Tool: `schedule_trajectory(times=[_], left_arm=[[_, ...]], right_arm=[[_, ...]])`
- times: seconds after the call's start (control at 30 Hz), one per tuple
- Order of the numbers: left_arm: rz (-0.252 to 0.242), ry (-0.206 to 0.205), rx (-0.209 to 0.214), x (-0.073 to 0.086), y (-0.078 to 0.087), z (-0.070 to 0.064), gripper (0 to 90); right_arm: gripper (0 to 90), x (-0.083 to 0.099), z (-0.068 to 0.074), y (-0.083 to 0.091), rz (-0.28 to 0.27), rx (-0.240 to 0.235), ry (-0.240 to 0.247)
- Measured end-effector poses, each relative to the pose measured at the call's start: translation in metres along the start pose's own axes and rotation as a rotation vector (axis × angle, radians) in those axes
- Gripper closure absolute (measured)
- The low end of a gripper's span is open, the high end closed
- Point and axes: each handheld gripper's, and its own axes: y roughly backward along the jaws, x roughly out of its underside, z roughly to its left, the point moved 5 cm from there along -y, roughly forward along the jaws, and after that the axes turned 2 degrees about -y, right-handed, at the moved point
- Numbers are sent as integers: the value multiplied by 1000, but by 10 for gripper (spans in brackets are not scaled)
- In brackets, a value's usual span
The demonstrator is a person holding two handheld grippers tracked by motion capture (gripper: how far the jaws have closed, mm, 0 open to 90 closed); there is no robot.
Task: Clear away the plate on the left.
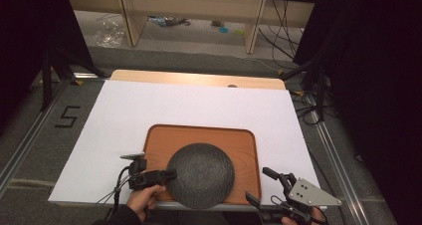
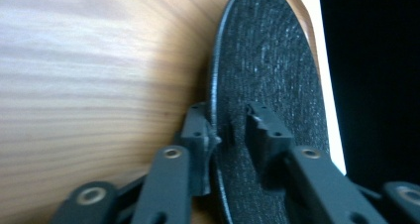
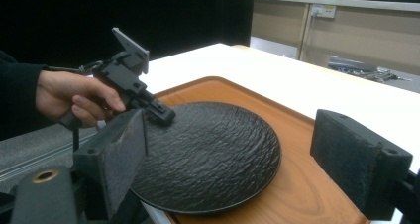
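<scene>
Plate [image 1: 200,174] looks stiff, heavyish, breakable; I've got my left claw [image 1: 171,174] pinching its left rim on the tray [image 1: 199,134], right claw [image 1: 263,186] wide, empty.

- In the high view the white tabletop [image 1: 199,105] is the brightest area, evenly lit from above, with no hard shadows across it.
- The left and right edges of that view fall into near-black; the floor beyond the tabletop's far edge is dimmer than the tabletop.
- The whole high view is soft and slightly grainy.
- The dark plate [image 1: 200,174] reflects little; its ridged texture shows only faintly from above.
- In the left gripper view the wooden tray [image 2: 89,85] is blurred, with pale bands of glare near the top left; the right side is black.
- In the right gripper view the near pads [image 3: 357,159] are out of focus, and the plate's ripples catch a low sheen.
</scene>
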Motion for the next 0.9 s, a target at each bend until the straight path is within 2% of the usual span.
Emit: schedule_trajectory(times=[0.1,0.13,0.17,0.2,0.3,0.33,0.4,0.5,0.53,0.6,0.63,0.73,0.8,0.87,0.9], left_arm=[[-3,-12,1,0,0,-2,636],[0,-12,-2,-1,0,-3,613],[14,-15,2,-1,0,-4,587],[10,-35,-14,-3,1,-5,550],[-6,-36,-22,-5,2,-6,503],[40,-37,11,-7,1,-6,482],[51,-48,16,-7,1,-6,470],[51,-60,2,-8,1,-8,437],[54,-70,-9,-8,2,-9,394],[65,-111,-28,-9,3,-10,376],[61,-108,-40,-9,3,-11,344],[83,-105,-9,-10,2,-11,322],[79,-99,-22,-11,3,-11,303],[76,-94,-13,-12,5,-12,287],[70,-90,-26,-13,6,-12,285]], right_arm=[[156,1,1,1,10,2,-14],[156,0,-1,0,-3,9,5],[156,0,-1,0,-3,9,4],[156,0,-1,0,-2,9,5],[156,0,0,0,1,-1,0],[156,0,-1,0,2,13,4],[156,0,-1,1,6,10,7],[156,0,-1,0,-2,11,6],[156,0,-1,1,-2,10,6],[156,0,-1,1,0,11,7],[156,0,-1,1,0,11,7],[156,0,0,0,-5,14,6],[156,0,-1,1,-2,9,7],[156,0,0,0,-11,9,6],[156,0,0,0,-7,12,7]])
